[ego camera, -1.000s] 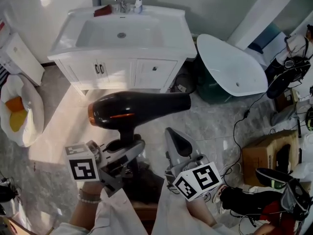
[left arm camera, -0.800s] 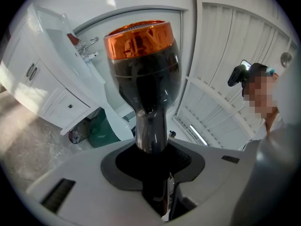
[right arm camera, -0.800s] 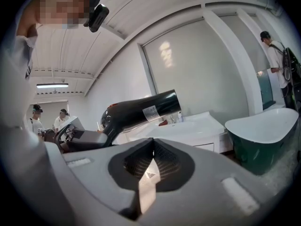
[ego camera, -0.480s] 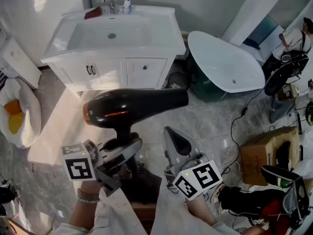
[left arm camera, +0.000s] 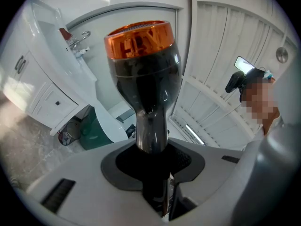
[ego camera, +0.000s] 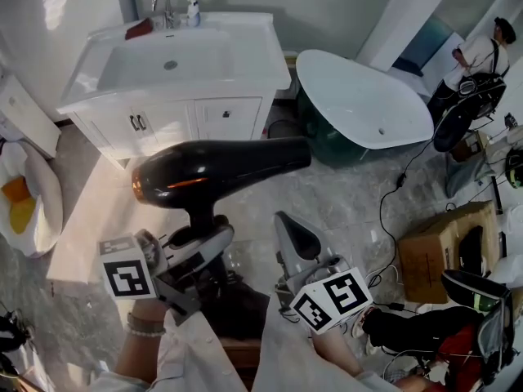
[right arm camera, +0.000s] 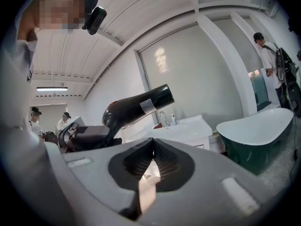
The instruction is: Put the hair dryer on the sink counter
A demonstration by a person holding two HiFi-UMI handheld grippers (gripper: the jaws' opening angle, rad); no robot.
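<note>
A glossy black hair dryer (ego camera: 214, 168) with an orange rear ring hangs in the air, barrel level and nozzle pointing right. My left gripper (ego camera: 200, 239) is shut on its handle, which stands upright between the pads (left arm camera: 151, 131). The right gripper view shows the hair dryer (right arm camera: 136, 108) from the side, ahead of the sink. My right gripper (ego camera: 296, 237) is shut and holds nothing, just right of the handle. The white sink counter (ego camera: 245, 35) on its cabinet stands at the upper left, a good way beyond the dryer.
A faucet (ego camera: 161, 5), a small bottle (ego camera: 193, 9) and a red thing (ego camera: 137, 29) sit at the basin's back edge. A white and dark green bathtub (ego camera: 365, 100) stands to the right. Cardboard boxes (ego camera: 431, 256), cables and bags crowd the floor at right. People stand in the background.
The sink and bathtub have slid left and slightly up in the head view. The dryer and both grippers keep nearly the same place, and the grip on the handle is unchanged.
</note>
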